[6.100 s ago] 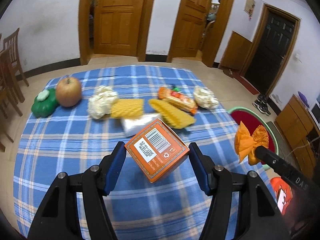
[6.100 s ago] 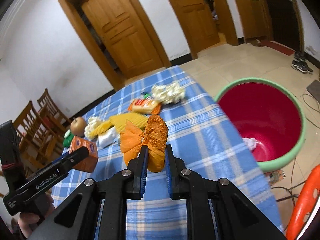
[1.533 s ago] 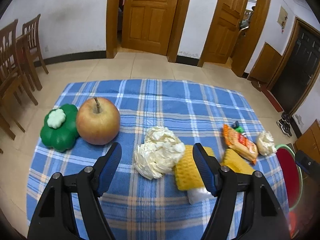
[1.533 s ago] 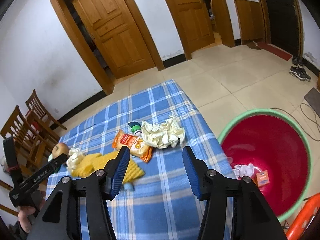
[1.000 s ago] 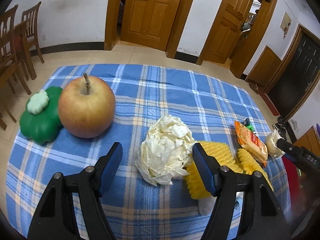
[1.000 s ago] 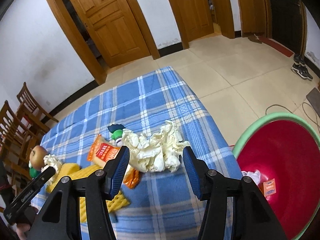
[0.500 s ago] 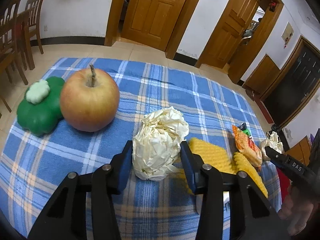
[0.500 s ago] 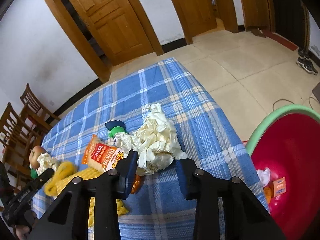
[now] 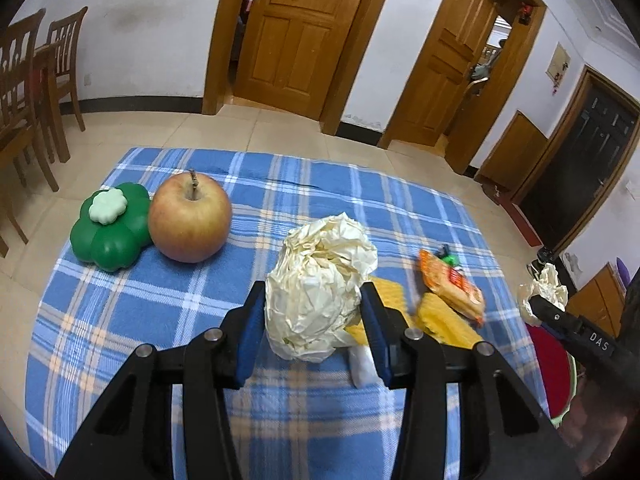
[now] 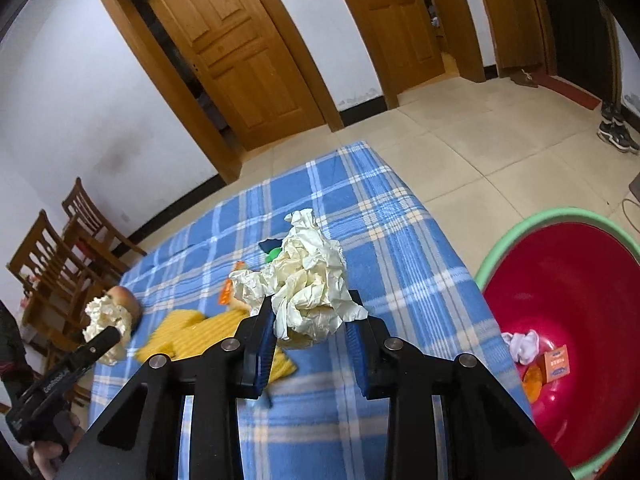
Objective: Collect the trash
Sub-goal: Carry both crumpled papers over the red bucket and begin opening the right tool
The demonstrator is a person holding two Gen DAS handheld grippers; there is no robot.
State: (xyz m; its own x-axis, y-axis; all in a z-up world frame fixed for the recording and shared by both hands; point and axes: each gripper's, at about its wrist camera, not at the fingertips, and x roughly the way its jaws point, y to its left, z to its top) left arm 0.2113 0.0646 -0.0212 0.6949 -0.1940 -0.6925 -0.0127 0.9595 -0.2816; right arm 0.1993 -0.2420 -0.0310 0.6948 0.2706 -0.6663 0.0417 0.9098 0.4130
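A crumpled cream paper ball [image 9: 324, 264] is clamped between the blue pads of my left gripper [image 9: 314, 294], held a little above the blue plaid tablecloth [image 9: 280, 184]. A second cream paper wad [image 10: 308, 284] is pinched in my right gripper [image 10: 310, 302], raised over the cloth near its right edge. The red basin with a green rim [image 10: 520, 236] stands on the floor right of the table, holding a white tissue, an orange box and orange paper. On the cloth lie an orange snack packet [image 9: 450, 286], yellow wavy pieces [image 9: 444, 320] and a white piece [image 9: 362, 368].
An apple [image 9: 190, 218] and a green toy pepper [image 9: 110, 226] sit at the cloth's left side. Wooden chairs [image 9: 24, 92] stand left of the table. Tiled floor and wooden doors lie beyond. A pair of shoes [image 10: 616, 130] rests by the dark door.
Both grippers closed on their paper wads and lifted them off the cloth. The left one rose away from the apple; the right one drew back from the snack packet.
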